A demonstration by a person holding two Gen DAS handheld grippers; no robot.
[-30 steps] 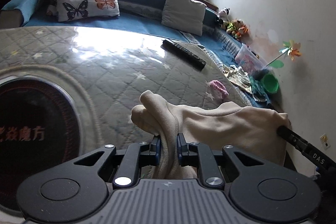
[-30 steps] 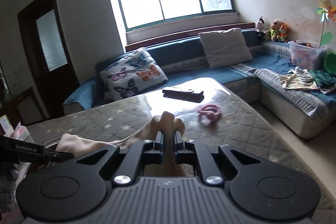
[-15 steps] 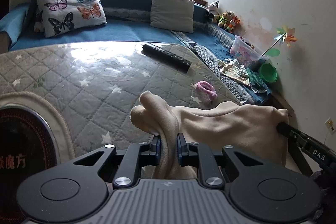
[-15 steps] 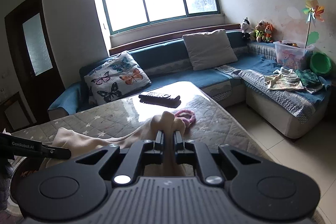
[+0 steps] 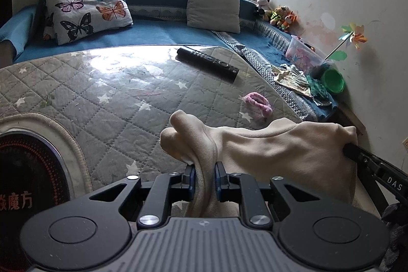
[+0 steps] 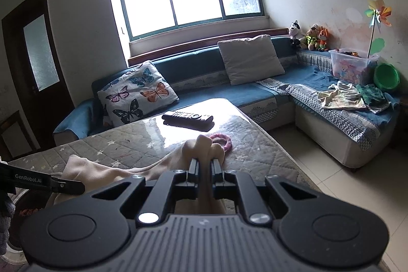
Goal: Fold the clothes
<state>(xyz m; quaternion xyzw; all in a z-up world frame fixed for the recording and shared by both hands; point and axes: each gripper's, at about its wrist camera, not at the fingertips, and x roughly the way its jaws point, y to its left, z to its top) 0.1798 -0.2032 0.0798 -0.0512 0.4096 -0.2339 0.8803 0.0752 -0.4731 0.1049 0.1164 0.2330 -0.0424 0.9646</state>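
The cream cloth (image 5: pixel 275 152) is pinched tight by the left tongs (image 5: pixel 204 176) and the right tongs (image 6: pixel 204 171), stretched sideways between them above the tabletop (image 5: pixel 107 98), near its right edge.

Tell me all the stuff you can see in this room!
Garment: 1, cream, stretched between both grippers over the table.
Table: 1, grey quilted cover with stars.
Remote: 1, black, on the table.
Pink ring: 1, on the table beyond the garment.
Sofa: 1, blue, under the window.
Pillows: 2, butterfly, grey, on the sofa.
Plush toys: 3, sofa corner.
Toy box: 1, clear.
Bowl: 1, green.
Pinwheel: 1, multicoloured.
Clothes: small pile on the sofa.
Left gripper: black, pinching the garment.
Right gripper: black, pinching the garment.
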